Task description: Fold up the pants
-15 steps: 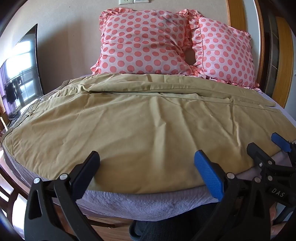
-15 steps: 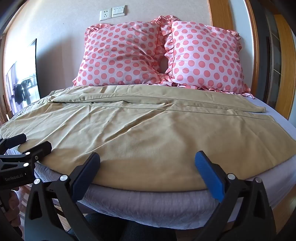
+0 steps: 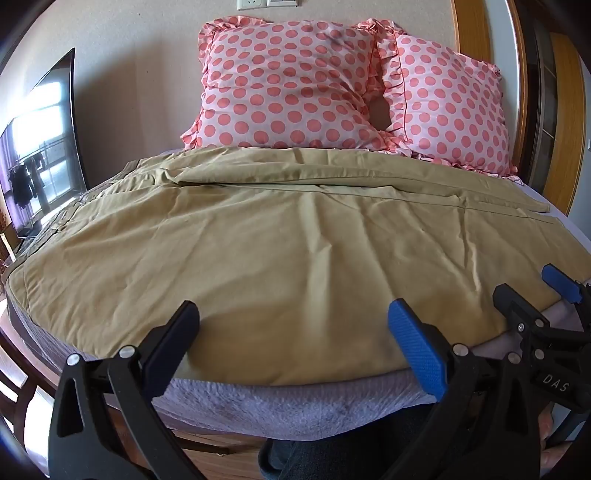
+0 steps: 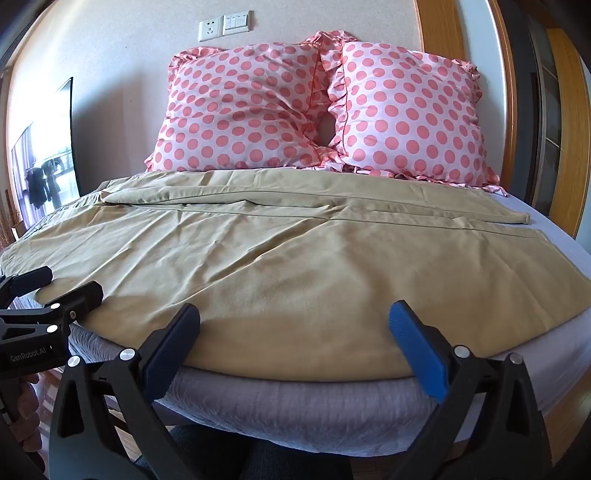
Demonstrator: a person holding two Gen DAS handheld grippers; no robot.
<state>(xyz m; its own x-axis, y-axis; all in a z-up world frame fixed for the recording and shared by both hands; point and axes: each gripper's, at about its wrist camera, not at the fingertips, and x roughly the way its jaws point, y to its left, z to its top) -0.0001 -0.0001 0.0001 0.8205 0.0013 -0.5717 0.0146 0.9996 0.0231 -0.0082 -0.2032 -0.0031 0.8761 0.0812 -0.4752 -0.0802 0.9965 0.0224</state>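
Note:
Tan pants (image 3: pixel 288 243) lie spread flat across the bed, waist at the left, leg ends at the right; they also show in the right wrist view (image 4: pixel 295 258). My left gripper (image 3: pixel 295 332) is open and empty, its fingertips just over the pants' near edge. My right gripper (image 4: pixel 295 332) is open and empty at the same near edge, further right. Each gripper shows in the other's view: the right one (image 3: pixel 535 291) at the right edge, the left one (image 4: pixel 62 284) at the left edge.
The bed has a lavender sheet (image 4: pixel 295 410). Two pink polka-dot pillows (image 3: pixel 288 85) (image 4: pixel 406 110) lean on the wall behind the pants. A dark TV screen (image 3: pixel 40 147) stands at the left. A wooden door frame (image 4: pixel 443 29) is at the right.
Both grippers have moved slightly forward toward the pants' near edge. The pants have not moved.

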